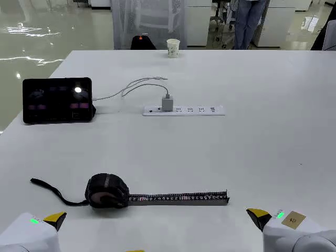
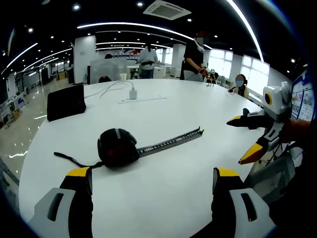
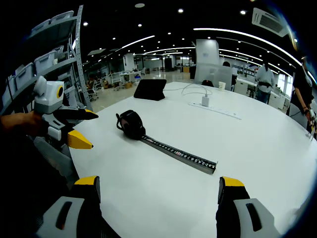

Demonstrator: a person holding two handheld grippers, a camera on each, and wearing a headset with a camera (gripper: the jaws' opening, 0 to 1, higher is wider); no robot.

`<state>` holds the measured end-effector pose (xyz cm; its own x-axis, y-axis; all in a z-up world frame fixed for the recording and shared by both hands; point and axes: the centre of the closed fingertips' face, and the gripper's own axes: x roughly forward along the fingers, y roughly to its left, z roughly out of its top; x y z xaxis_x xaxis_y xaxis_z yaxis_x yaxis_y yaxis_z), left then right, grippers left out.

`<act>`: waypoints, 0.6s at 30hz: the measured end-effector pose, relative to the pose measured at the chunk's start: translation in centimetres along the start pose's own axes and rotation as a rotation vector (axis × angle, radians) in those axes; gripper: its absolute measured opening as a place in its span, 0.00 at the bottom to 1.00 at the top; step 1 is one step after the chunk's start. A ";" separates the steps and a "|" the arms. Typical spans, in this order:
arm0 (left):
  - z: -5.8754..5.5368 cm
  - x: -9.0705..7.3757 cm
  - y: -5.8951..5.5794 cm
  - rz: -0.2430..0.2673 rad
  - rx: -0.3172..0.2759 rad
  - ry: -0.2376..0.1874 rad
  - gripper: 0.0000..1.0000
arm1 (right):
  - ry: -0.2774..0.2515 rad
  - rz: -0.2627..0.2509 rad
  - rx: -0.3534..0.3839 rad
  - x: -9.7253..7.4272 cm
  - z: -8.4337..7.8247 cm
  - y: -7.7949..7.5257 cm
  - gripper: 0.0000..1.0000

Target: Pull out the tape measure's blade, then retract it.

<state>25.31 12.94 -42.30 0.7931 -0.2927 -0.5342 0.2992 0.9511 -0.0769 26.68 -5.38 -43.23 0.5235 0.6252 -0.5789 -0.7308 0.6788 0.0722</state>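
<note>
- The tape measure (image 1: 107, 190) is seen lying on the white bench (image 1: 252, 136), close to the near edge and toward its left corner.
- The blade (image 1: 178, 198) is drawn out of the black case and laid flat on the bench. It runs rightward along the near edge, and its end hook is stopped a little past the middle of that edge.
- A black strap (image 1: 52, 190) is trailed from the other side of the case toward the left edge.
- The left gripper (image 2: 152, 174) is held just off the near edge, its yellow-tipped jaws spread wide with nothing between them. The case is framed ahead of them, well apart from both tips.
- The right gripper (image 3: 158, 182) is likewise held off the near edge with its jaws parted wide and empty. It is aimed at the hook end of the blade, and no contact is made.
- In the head view one yellow tip of each gripper is caught near the bottom corners, the left one below the strap and the right one just past the hook.
- A dark tablet (image 1: 56, 100) is propped near the left edge. A cable (image 1: 131, 86) is run from it to a charger (image 1: 167, 102), which is plugged into a power strip (image 1: 184, 109) at the bench's middle.
- A paper cup (image 1: 172, 48) is stood at the far edge.
</note>
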 end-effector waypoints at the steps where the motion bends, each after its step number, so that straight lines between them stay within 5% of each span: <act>1: 0.0 0.0 0.0 0.001 0.000 0.001 0.99 | 0.001 0.001 -0.001 0.0 0.0 0.0 0.99; 18: 0.2 1.3 -0.3 0.003 -0.017 0.002 0.99 | 0.026 0.079 -0.032 0.5 -0.3 0.3 0.99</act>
<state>26.38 12.26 -42.79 0.7931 -0.2893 -0.5361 0.2874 0.9536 -0.0895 26.57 -5.04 -43.74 0.4526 0.6654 -0.5936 -0.7830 0.6151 0.0925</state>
